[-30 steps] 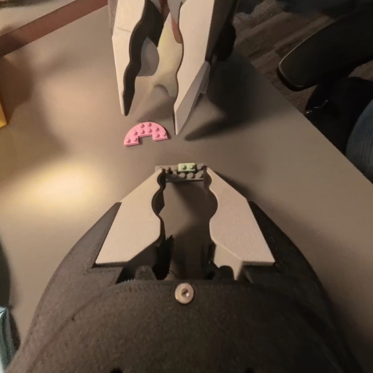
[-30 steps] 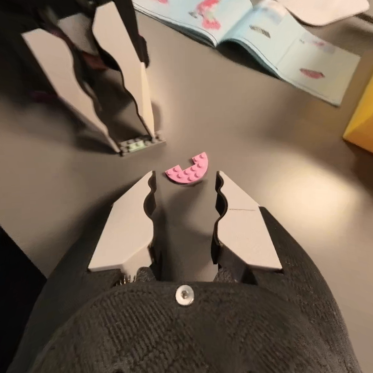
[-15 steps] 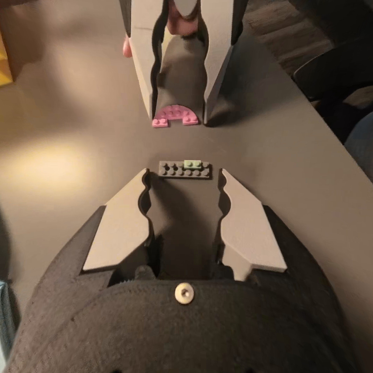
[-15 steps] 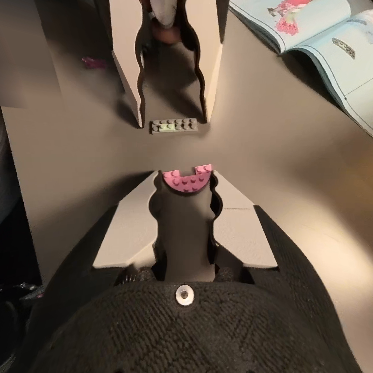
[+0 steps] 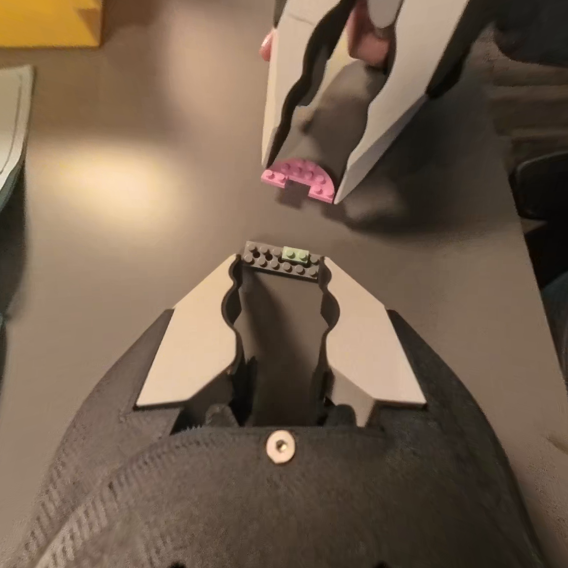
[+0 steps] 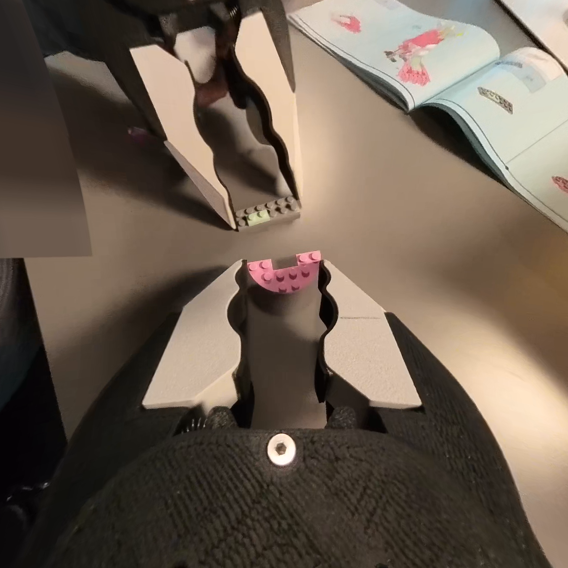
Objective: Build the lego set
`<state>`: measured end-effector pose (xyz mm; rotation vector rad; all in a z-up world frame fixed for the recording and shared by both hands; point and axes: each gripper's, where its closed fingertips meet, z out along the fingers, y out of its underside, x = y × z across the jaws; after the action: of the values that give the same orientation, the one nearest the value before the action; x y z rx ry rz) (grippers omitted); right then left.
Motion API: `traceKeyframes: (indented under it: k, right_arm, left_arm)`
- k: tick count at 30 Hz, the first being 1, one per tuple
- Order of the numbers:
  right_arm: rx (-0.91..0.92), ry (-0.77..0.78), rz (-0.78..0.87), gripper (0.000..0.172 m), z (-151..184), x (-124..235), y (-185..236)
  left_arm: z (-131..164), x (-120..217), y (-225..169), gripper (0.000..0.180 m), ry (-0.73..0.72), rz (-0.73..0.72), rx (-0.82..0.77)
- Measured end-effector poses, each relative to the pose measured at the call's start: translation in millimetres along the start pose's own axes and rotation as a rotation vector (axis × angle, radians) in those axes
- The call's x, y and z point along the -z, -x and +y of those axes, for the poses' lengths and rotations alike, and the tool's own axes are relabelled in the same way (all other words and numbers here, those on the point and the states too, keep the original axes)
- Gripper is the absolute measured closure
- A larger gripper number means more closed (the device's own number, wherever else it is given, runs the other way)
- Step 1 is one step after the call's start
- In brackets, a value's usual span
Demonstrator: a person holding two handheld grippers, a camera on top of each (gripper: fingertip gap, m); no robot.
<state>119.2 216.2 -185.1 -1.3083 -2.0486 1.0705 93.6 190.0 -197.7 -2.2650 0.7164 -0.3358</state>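
Left wrist view: left gripper (image 5: pixel 281 264) clamps the grey studded plate (image 5: pixel 276 266), its small green brick (image 5: pixel 295 254) on top, above the table (image 5: pixel 123 215).

Right wrist view: right gripper (image 6: pixel 284 270) clamps the pink half-round plate (image 6: pixel 281 275); open booklet (image 6: pixel 461 76) far right.

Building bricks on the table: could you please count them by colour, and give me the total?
Grey: 1, the long plate between the left gripper's fingers.
Green: 1, the small brick on top of the grey plate.
Pink: 1, the half-round plate between the right gripper's fingers.
Total: 3
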Motion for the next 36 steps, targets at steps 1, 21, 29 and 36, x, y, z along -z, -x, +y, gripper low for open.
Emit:
traceKeyframes:
  k: [1, 21, 29, 36]
  right_arm:
    - [0.017, 0.008, 0.003, 0.126, -0.1, -2.1, 1.0]
    - [0.097, 0.017, -0.175, 0.126, -28.7, -41.8, 34.7]
    - [0.103, 0.021, -0.172, 0.126, -28.3, -43.4, 33.6]
    - [0.115, 0.016, -0.187, 0.124, -27.6, -42.3, 34.7]
  left_arm:
    - [1.3, 1.2, -0.7, 0.131, 0.003, -0.028, 0.018]
    - [30.7, 28.4, -21.3, 0.093, -0.017, -0.043, 0.022]
    - [32.6, 31.7, -19.3, 0.097, -0.043, -0.041, 0.031]
    - [32.2, 32.2, -19.2, 0.098, -0.051, -0.034, 0.040]
